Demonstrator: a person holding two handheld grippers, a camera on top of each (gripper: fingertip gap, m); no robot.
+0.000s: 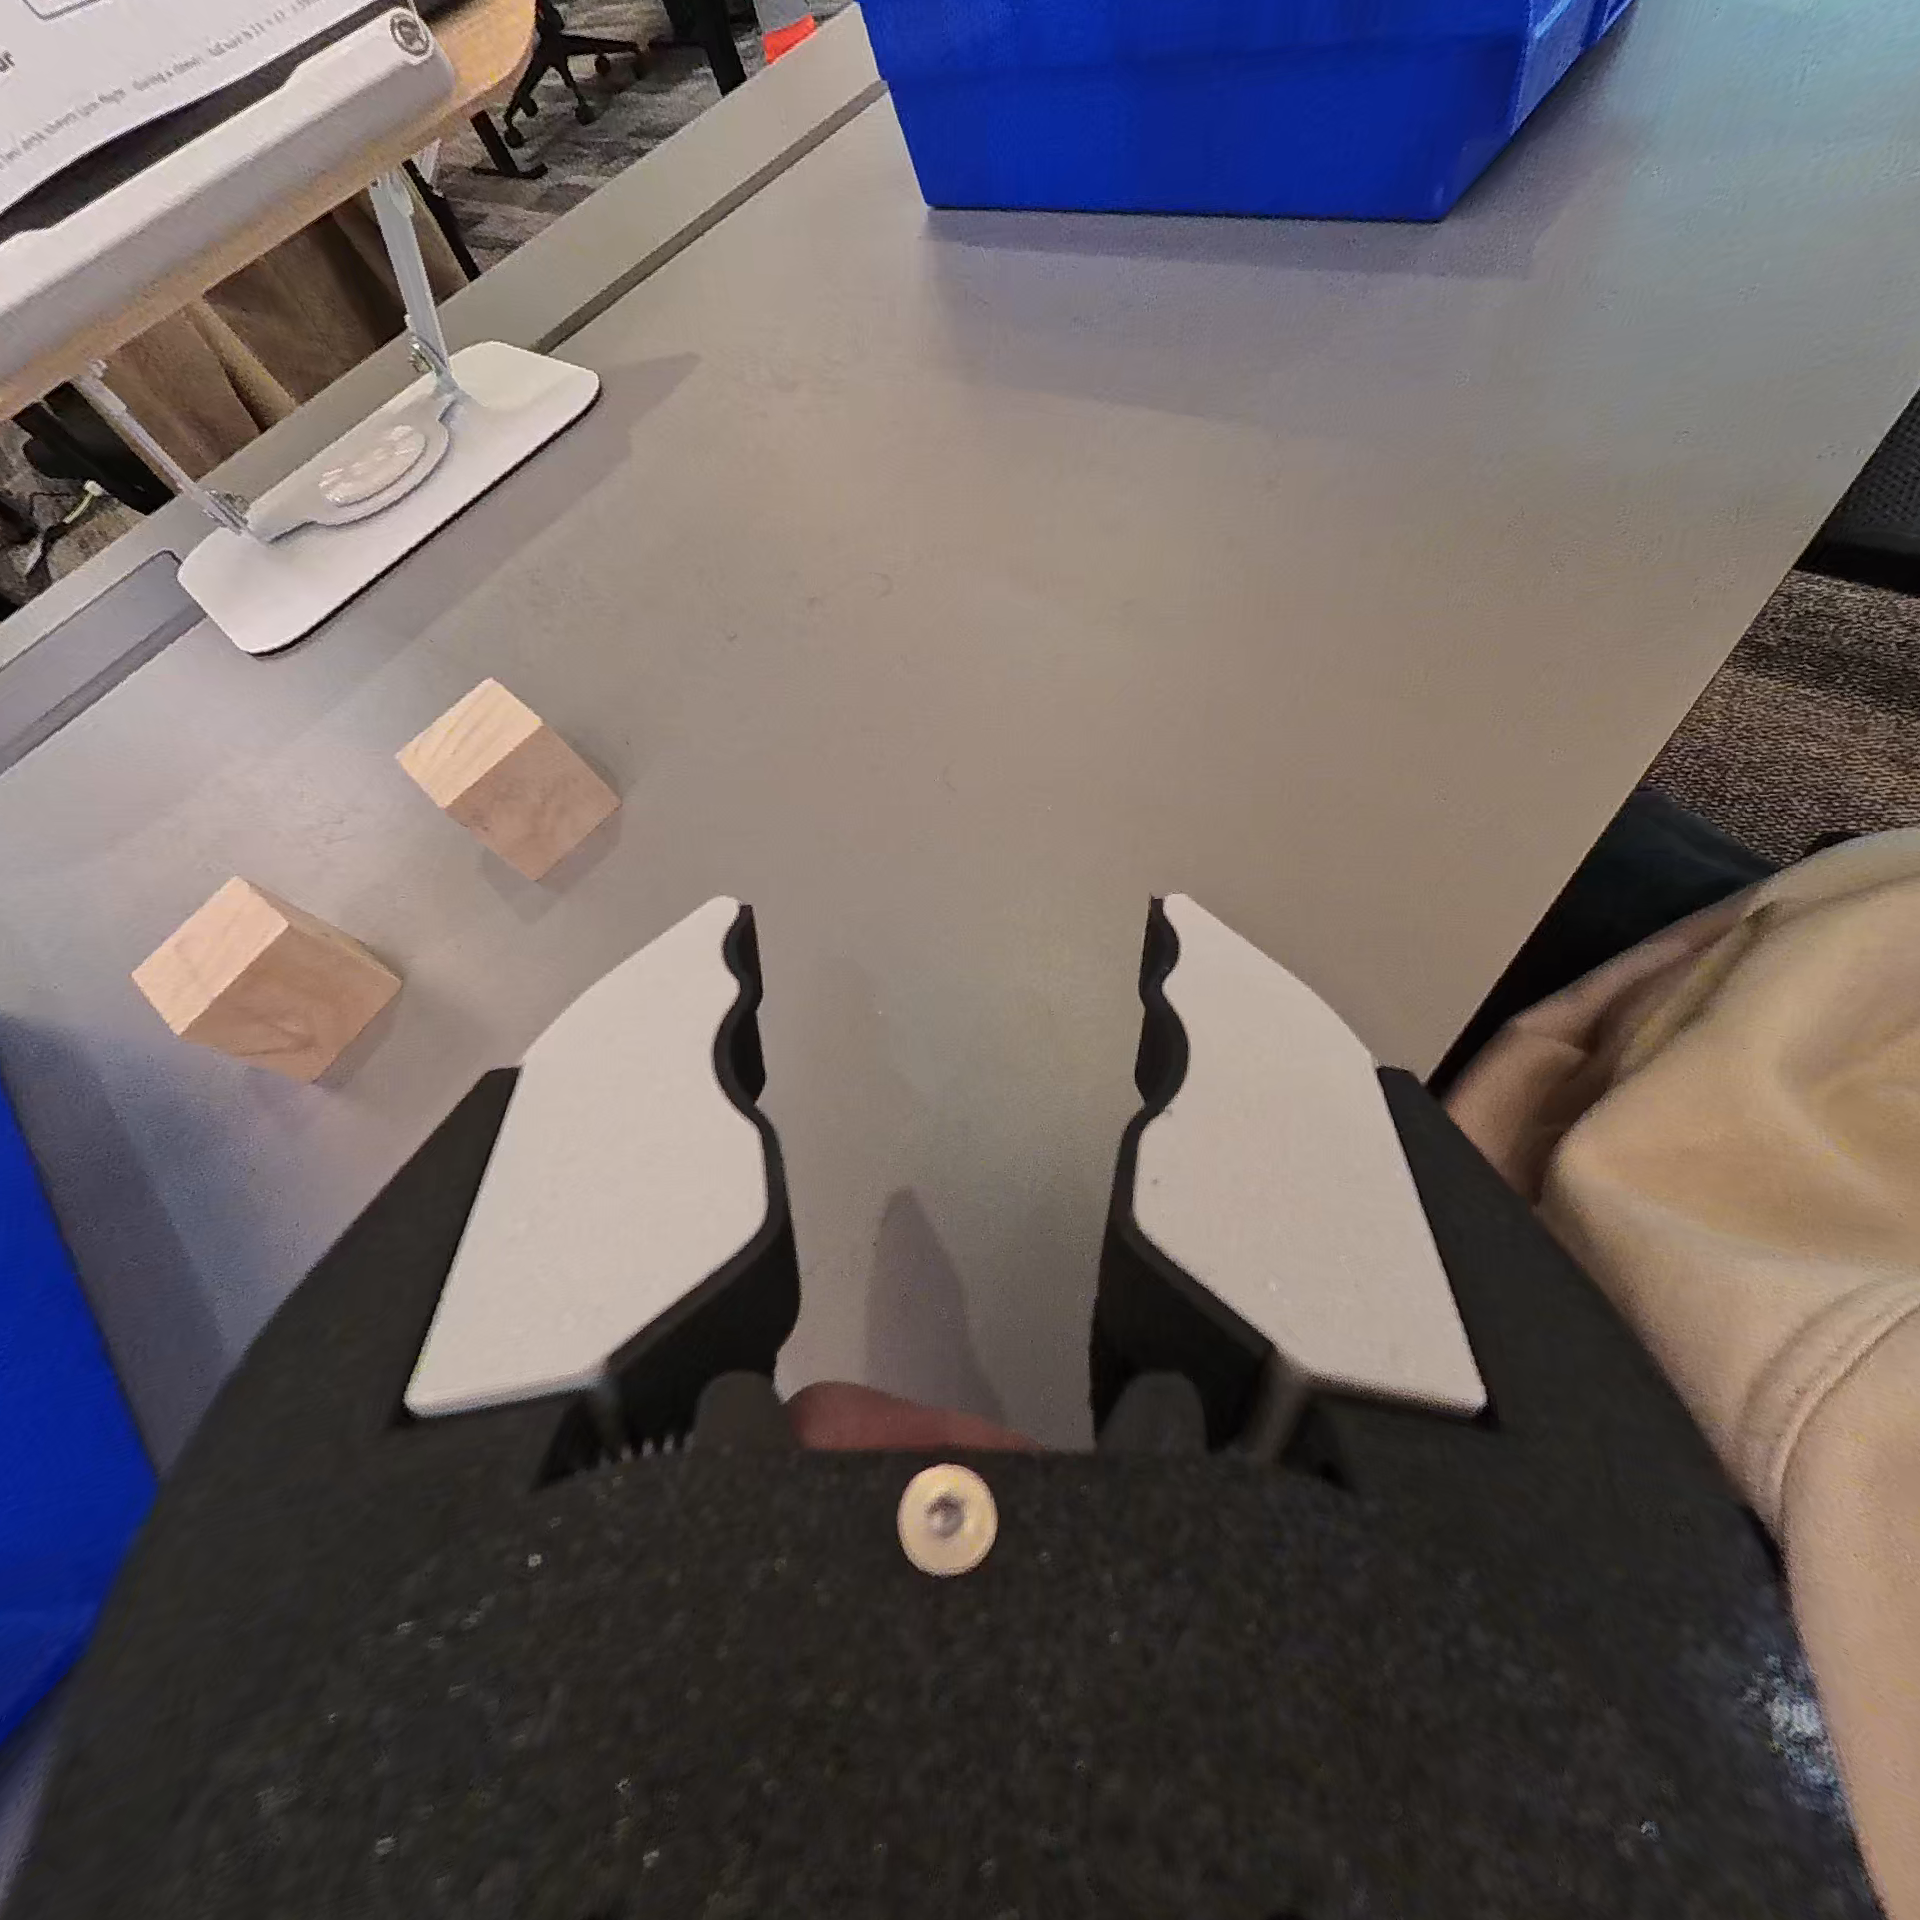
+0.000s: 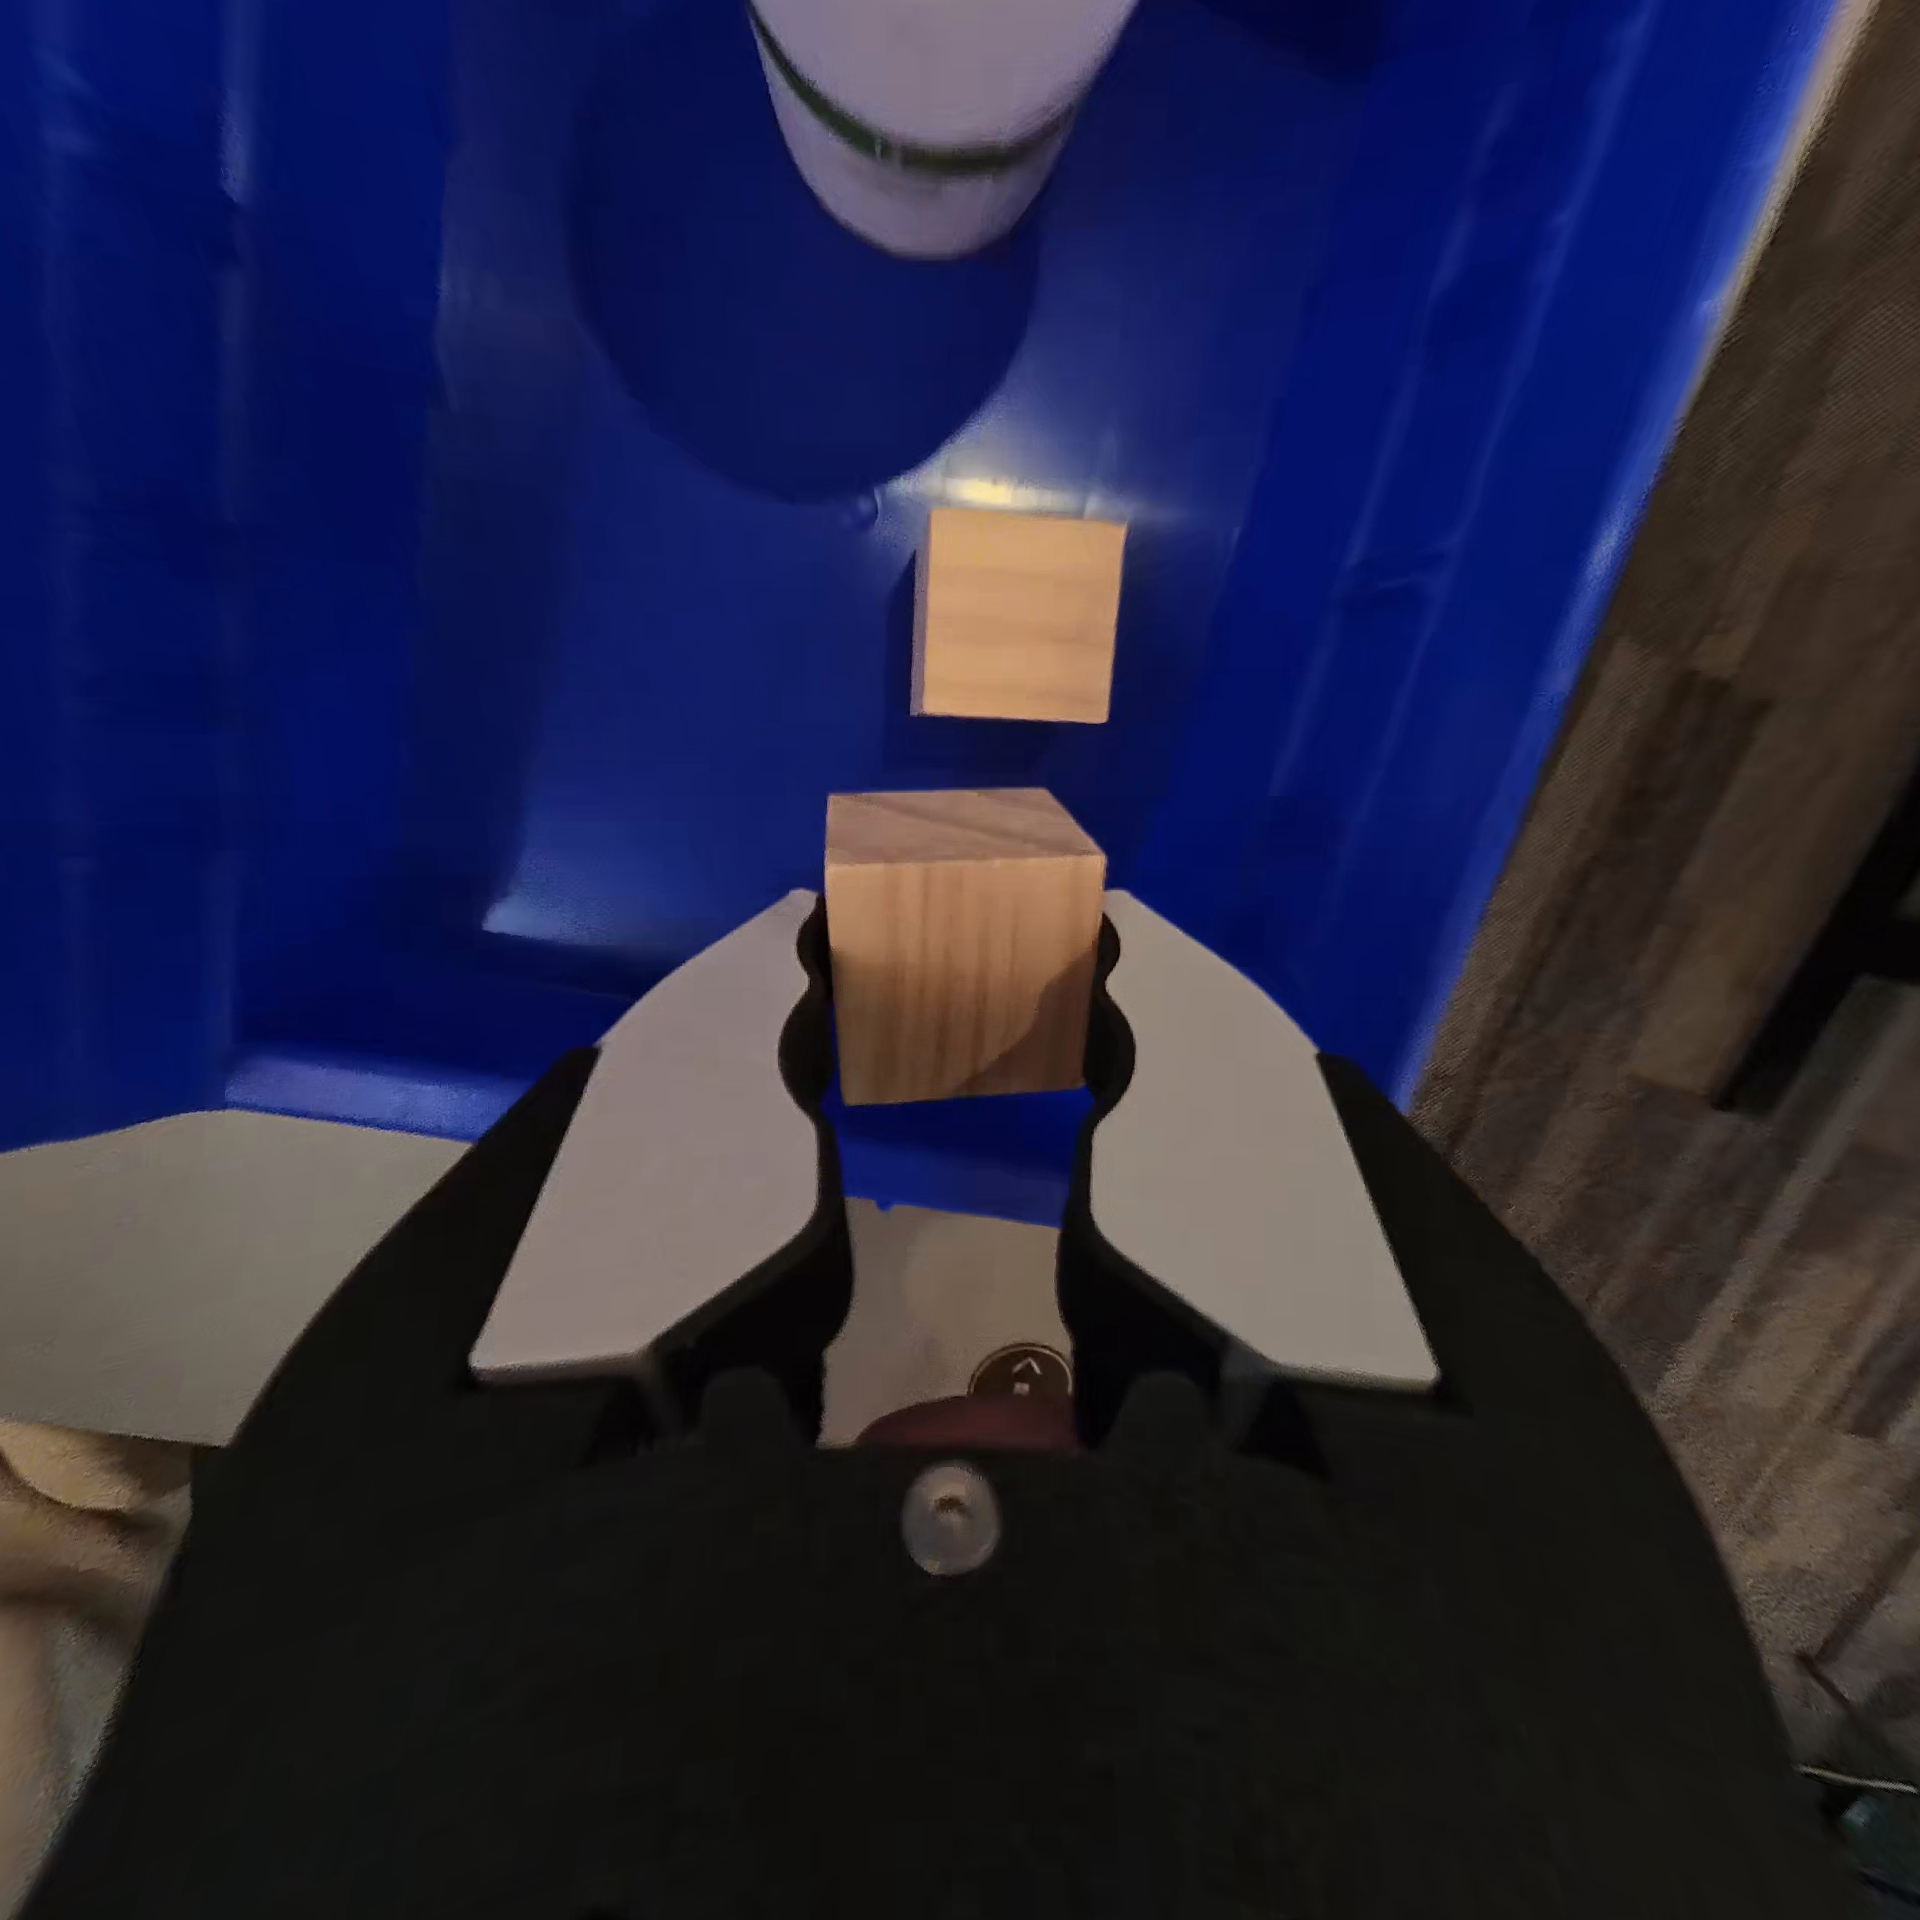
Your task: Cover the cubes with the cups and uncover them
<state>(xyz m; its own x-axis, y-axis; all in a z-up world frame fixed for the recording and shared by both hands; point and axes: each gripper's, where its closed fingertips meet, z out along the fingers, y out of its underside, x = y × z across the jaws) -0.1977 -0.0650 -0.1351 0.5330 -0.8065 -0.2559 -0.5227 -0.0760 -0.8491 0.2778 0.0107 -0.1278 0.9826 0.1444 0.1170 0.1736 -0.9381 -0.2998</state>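
Observation:
In the left wrist view two wooden cubes stand on the grey table (image 1: 1039,582), one nearer (image 1: 265,977) and one farther (image 1: 509,777), both left of my left gripper (image 1: 951,914), which is open and empty over bare table. In the right wrist view my right gripper (image 2: 961,914) is shut on a wooden cube (image 2: 961,966) and holds it above the inside of a blue bin (image 2: 312,623). Another wooden cube (image 2: 1018,618) lies on the bin floor beyond it. A white cup with a green stripe (image 2: 925,135) lies at the bin's far end.
A white stand (image 1: 395,499) carrying a white board (image 1: 197,125) stands at the table's back left. A blue bin (image 1: 1195,104) sits at the far end, another blue edge (image 1: 52,1351) at the left. A beige sleeve (image 1: 1714,1195) is at the right by the table edge.

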